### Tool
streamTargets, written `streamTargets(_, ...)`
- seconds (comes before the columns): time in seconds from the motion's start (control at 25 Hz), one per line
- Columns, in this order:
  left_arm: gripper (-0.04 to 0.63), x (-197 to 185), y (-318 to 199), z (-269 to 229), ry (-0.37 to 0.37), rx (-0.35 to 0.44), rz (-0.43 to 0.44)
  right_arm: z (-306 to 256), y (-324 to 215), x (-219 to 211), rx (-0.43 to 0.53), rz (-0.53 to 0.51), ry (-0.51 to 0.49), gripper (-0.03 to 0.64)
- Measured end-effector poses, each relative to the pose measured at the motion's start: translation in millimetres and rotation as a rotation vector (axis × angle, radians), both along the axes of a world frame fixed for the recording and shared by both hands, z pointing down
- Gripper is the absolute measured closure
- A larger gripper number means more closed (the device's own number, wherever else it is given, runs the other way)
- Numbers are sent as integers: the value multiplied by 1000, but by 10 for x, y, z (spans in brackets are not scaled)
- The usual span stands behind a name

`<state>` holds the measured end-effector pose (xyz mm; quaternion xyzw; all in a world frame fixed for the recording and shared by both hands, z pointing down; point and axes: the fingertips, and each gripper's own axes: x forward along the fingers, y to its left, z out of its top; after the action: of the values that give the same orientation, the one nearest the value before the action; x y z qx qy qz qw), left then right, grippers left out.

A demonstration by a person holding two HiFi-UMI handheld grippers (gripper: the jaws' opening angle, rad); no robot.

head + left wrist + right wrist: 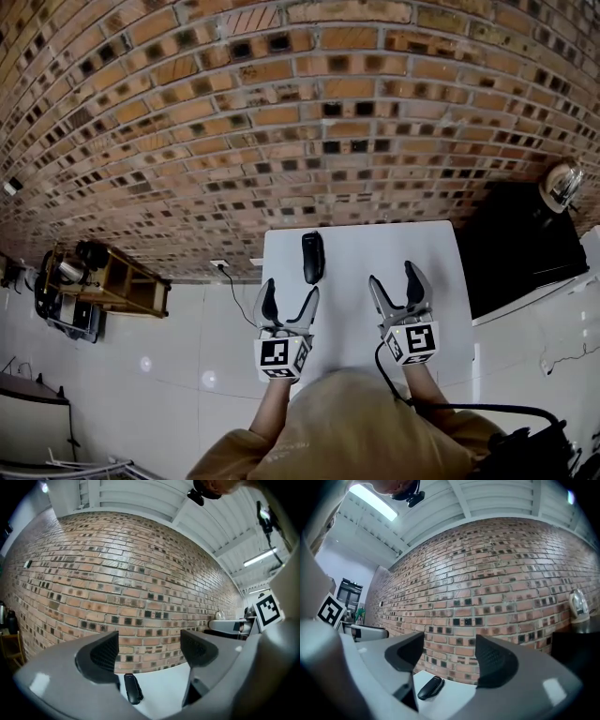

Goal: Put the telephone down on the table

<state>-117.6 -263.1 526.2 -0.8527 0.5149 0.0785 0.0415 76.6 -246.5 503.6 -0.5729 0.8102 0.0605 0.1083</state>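
Note:
A black telephone handset (313,256) lies flat on the white table (422,258), near its far edge by the brick wall. It also shows low in the left gripper view (133,688) and in the right gripper view (431,687). My left gripper (288,302) hovers open just short of the handset, nothing between its fingers. My right gripper (396,286) is open too, off to the handset's right, holding nothing.
A brick wall (281,112) stands right behind the table. A black cabinet (525,248) with a shiny pot (563,185) is at the right. A wooden shelf unit (103,281) stands at the left. White floor lies around.

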Motion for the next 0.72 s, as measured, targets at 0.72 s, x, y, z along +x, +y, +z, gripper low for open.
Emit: streamTargets(0.72, 199, -3, 59, -3, -4, 8, 11, 79, 94, -82, -26, 4, 7, 285)
